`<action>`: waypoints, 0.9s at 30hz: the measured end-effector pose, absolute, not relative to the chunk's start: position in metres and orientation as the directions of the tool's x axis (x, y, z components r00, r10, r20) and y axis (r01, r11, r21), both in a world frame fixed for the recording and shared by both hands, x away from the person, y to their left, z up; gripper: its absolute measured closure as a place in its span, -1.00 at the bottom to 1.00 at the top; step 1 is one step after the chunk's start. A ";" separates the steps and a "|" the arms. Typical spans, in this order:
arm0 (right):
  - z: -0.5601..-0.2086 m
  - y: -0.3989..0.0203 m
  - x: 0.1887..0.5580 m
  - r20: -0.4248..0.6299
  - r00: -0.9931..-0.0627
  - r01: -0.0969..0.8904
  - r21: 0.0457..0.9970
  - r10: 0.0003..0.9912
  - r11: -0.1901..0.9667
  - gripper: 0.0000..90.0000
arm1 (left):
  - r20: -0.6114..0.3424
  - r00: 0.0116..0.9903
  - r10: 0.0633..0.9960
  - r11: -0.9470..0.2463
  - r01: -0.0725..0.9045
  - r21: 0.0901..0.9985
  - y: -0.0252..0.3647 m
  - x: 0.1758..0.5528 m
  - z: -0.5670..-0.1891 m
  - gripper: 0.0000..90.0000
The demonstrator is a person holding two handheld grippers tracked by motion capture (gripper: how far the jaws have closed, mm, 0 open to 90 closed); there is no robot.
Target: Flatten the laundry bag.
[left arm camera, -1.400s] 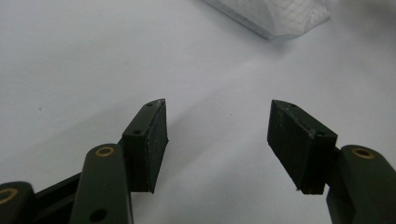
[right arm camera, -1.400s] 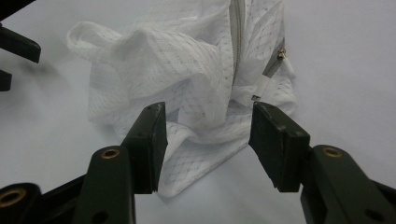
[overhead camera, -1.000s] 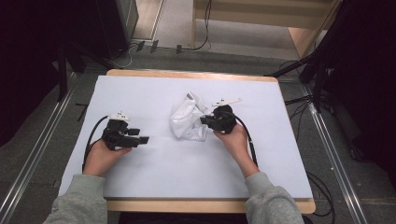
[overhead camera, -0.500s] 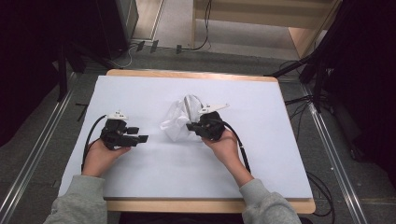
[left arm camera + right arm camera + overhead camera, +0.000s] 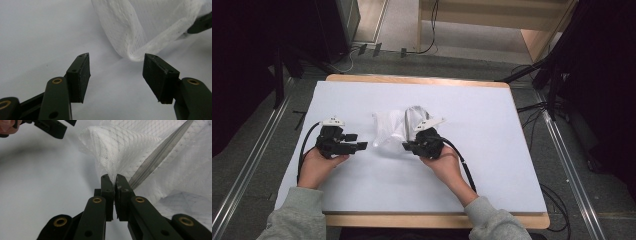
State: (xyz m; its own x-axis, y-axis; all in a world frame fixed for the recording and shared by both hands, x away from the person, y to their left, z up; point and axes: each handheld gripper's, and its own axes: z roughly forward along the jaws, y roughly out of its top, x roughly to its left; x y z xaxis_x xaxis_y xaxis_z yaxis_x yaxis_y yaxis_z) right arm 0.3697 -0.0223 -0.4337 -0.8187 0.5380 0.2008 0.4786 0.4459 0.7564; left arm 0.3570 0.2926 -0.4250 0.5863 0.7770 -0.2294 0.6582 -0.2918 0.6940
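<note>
**Mesh bag dragged toward your left gripper**

Since a second ago, when the white mesh bag [image 5: 399, 127] lay right of the desk's middle, you have hauled it leftward across the desk [image 5: 492, 165], and it now sits near the centre, stretched out and partly lifted at the pinched edge. That shift brings the bag's loose fold just in front of your waiting left gripper [image 5: 116, 68], so, as I read it, the job is now a handover of tension: one side is held, and the other is ready to be caught so the bag can be opened or spread.

Your right hand [image 5: 444, 162] has come in from the right with its forearm angled toward the middle of the desk, while your left hand [image 5: 317, 165] has kept its place near the left side, its gripper pointing across at the bag.

Your right gripper [image 5: 113, 182] has its jaws clamped tight on a pinch of mesh right beside the grey zipper [image 5: 160, 153]. Your left gripper's jaws stand wide with nothing between them; the curled mesh edge lies just beyond their tips, not touching.
</note>
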 end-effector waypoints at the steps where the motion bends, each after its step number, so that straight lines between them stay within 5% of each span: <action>1: -0.434 -0.023 0.368 0.197 -0.822 0.473 0.759 0.535 0.448 0.95 | -0.239 0.582 0.777 -0.282 0.662 0.695 0.292 0.358 -0.425 -0.10; 9: -0.435 -0.033 0.353 0.214 -0.816 0.489 0.752 0.538 0.442 0.92 | -0.236 0.592 0.771 -0.287 0.653 0.700 0.277 0.369 -0.423 -0.12; 16: -0.426 -0.042 0.345 0.212 -0.826 0.480 0.751 0.523 0.453 0.48 | -0.217 0.581 0.785 -0.295 0.658 0.693 0.263 0.381 -0.422 -0.12; 27: -0.421 -0.080 0.362 0.179 -0.773 0.491 0.777 0.609 0.395 0.40 | -0.233 0.528 0.817 -0.265 0.701 0.662 0.261 0.399 -0.437 0.06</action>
State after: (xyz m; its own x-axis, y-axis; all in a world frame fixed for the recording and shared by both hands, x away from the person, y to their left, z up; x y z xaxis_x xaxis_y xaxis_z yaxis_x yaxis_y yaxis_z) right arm 0.3624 -0.0796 -0.4213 -0.7730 0.6087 0.1789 0.4907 0.3948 0.7768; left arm 0.3992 0.2606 -0.4372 0.5282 0.8166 -0.2329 0.7012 -0.2647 0.6620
